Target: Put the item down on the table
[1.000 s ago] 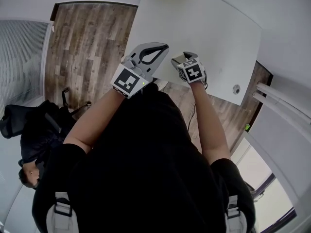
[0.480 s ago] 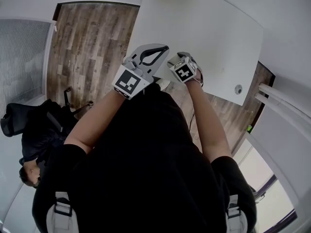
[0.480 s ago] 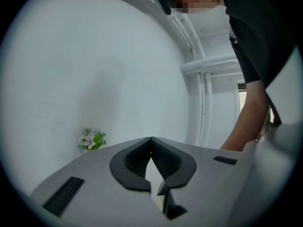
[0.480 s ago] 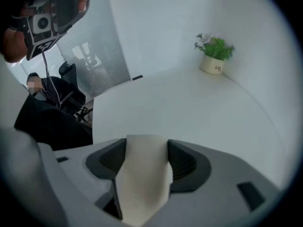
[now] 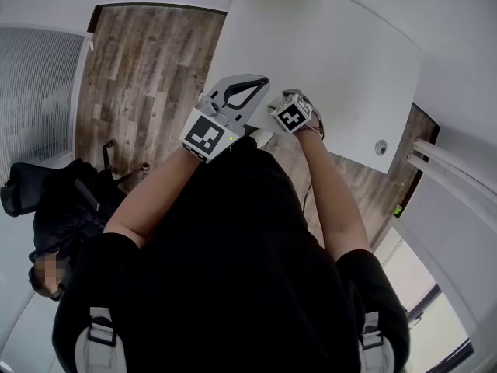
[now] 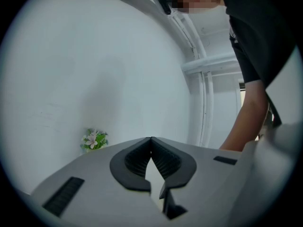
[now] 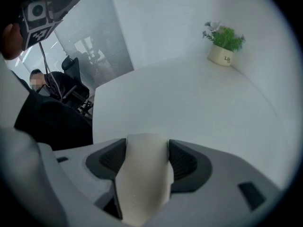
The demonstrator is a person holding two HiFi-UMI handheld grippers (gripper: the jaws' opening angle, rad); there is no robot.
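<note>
A smooth cream-white item [image 7: 146, 171] sits clamped between the dark pads of my right gripper [image 7: 147, 148], which is shut on it. In the head view that gripper [image 5: 278, 102] hovers at the near edge of the white table [image 5: 334, 61], and the item itself is hidden there. My left gripper [image 5: 262, 81] is just to its left, over the same edge. Its jaws meet at the tips [image 6: 151, 139] with nothing between them.
A small potted plant [image 7: 222, 44] stands at the table's far edge, also visible in the left gripper view [image 6: 93, 140]. A round grommet [image 5: 380, 148] sits near the table's right corner. A black office chair with a bag [image 5: 46, 200] is on the wood floor [image 5: 140, 68] at the left.
My right gripper has shifted left, closer to the left gripper, still holding the item. The left gripper has hardly moved.
</note>
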